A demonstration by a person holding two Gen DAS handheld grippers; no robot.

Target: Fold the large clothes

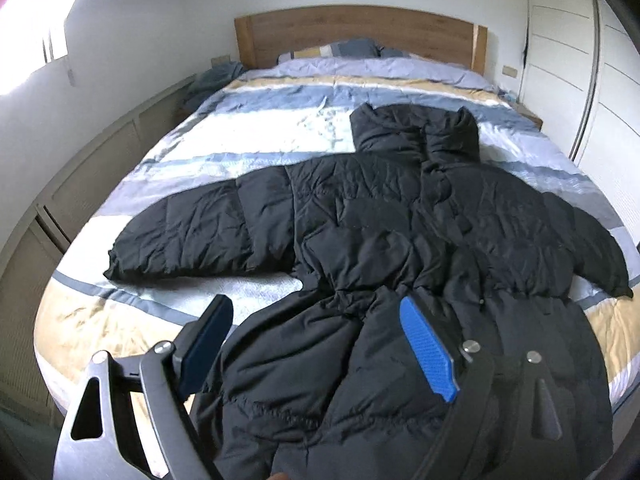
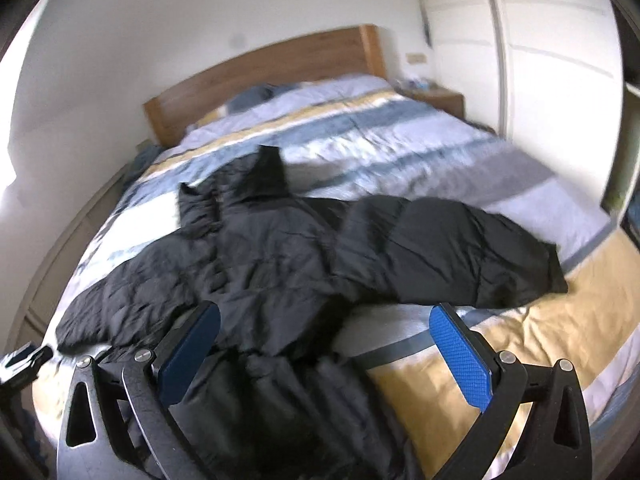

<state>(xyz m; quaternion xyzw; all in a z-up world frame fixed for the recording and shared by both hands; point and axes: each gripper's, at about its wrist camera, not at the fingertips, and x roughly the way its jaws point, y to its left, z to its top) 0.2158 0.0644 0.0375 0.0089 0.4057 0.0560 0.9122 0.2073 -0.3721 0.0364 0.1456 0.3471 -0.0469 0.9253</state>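
A large black puffer coat (image 1: 380,216) lies spread face up on the bed, sleeves out to both sides, hood toward the headboard. It also shows in the right wrist view (image 2: 280,256), which is blurred. My left gripper (image 1: 316,320) is open above the coat's lower left hem, with blue pads (image 1: 428,356) on either side of the fabric, holding nothing. My right gripper (image 2: 324,328) is open above the lower right hem, near the right sleeve (image 2: 460,252). The left gripper's body (image 2: 24,360) shows at the far left of the right wrist view.
The bed has a striped blue, white and tan cover (image 1: 256,128) and a wooden headboard (image 1: 352,32). White wardrobe doors (image 1: 580,60) stand on the right and low cabinets (image 1: 100,168) on the left. A small nightstand (image 2: 440,98) sits beside the headboard.
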